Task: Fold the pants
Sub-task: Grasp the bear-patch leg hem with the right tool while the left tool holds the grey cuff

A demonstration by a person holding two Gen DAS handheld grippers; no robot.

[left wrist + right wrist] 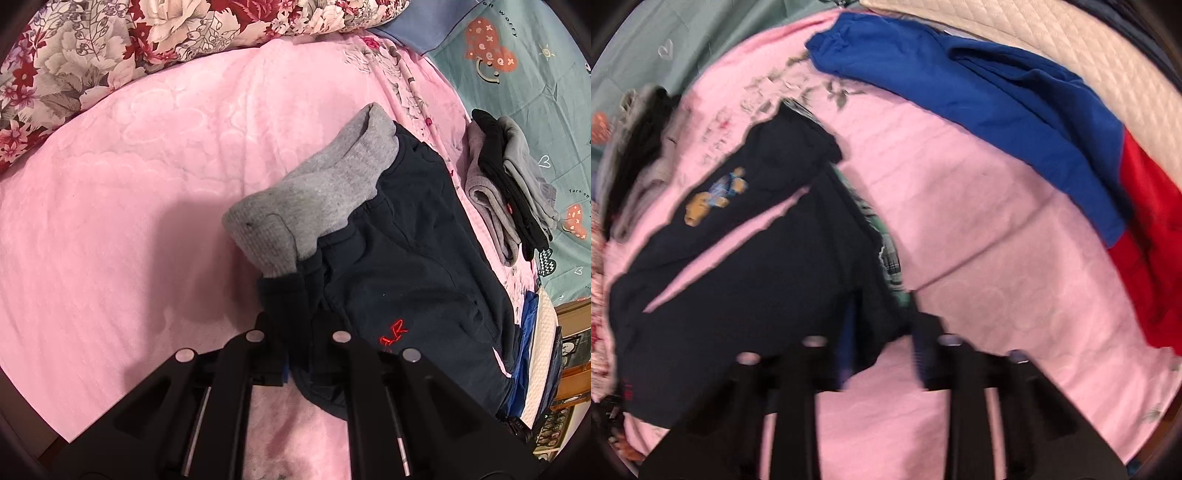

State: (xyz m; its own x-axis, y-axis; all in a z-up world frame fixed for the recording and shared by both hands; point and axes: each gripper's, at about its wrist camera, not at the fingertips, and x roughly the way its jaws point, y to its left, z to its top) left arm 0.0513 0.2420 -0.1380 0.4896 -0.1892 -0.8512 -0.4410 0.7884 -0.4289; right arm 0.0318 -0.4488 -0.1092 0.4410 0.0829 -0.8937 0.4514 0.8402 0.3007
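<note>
Left tongs (295,332) pinching navy pants (406,266) cuff, right tongs (879,332) parted, touching pants hem

**Pants laid out mid-bed, other clothes around the edges**

In the left wrist view the pants (406,258) lie on the bed's blanket (129,221), right of centre, with their cuffs (314,192) pointing toward the quilt (110,44) heaped at the far edge. The left claw (299,347) sits at the near end of the pants, touching the fabric. A stack of folded clothes (513,184) lies just right of the pants, on a sheet (517,74) that borders the blanket.

In the right wrist view the pants (738,277) lie left of centre, the right claw (882,354) at their near edge. A sweatshirt (997,103) lies well apart along the far right edge, partly on a padded mat (1071,48) behind it.
</note>
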